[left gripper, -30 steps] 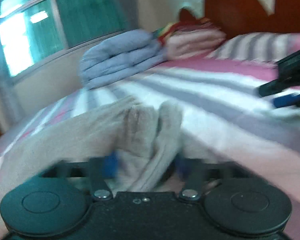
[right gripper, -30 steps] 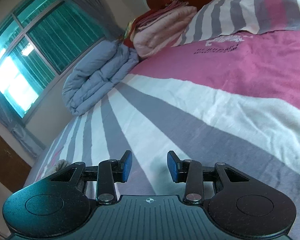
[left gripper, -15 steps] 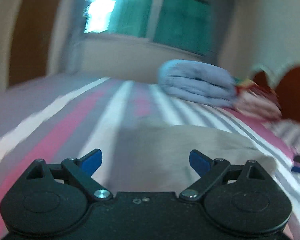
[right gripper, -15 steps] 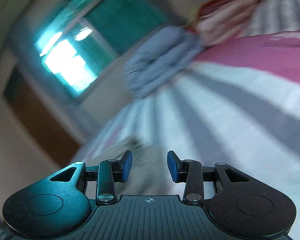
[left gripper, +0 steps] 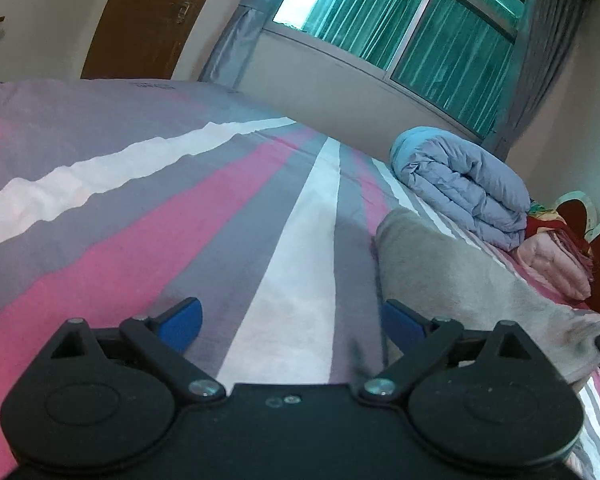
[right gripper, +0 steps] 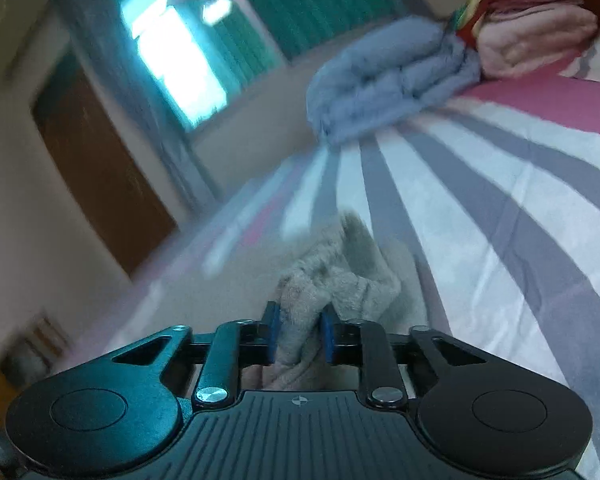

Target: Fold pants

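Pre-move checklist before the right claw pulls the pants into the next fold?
1. Right claw closed on the beige pants: ok, its jaws have just been closing and a bunch of fabric sits between the pads.
2. Left claw free: ok, open, nothing between the fingers, only the striped bedsheet beneath.
3. Pants clear of the folded blue quilt: ok, apart.
4. Pants lying flat: not ok, bunched at the grip.
5. Single layer gripped: cannot tell, picture blurred.
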Available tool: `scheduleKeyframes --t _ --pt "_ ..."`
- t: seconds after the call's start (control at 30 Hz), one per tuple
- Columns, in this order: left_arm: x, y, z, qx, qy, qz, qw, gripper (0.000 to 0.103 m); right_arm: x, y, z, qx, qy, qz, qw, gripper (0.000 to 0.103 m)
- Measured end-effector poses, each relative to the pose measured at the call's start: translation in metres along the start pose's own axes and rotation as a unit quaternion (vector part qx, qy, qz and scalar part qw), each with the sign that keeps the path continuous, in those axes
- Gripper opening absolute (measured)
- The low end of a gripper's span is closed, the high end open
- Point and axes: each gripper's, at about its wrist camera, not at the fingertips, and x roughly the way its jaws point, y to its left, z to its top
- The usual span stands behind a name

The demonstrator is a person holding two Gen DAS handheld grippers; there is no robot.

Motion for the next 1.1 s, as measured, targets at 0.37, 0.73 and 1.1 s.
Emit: scheduleKeyframes --t 0.37,0.73,1.1 --pt "0.005 0.010 -0.001 -0.034 -0.006 0.000 0.9994 0.092 -0.015 -0.031 -0.004 0.087 0.001 -0.040 0.995 0.066" --pt "0.005 0.005 -0.002 -0.015 0.001 0.010 0.9998 0.094 0.026 -0.048 -0.017 0.158 0.065 -0.015 0.985 0.064" --pt "0.004 0.000 -0.004 0.005 0.008 0.024 0.9997 0.094 0.017 -0.051 -0.013 0.163 0.060 -0.001 0.985 0.046"
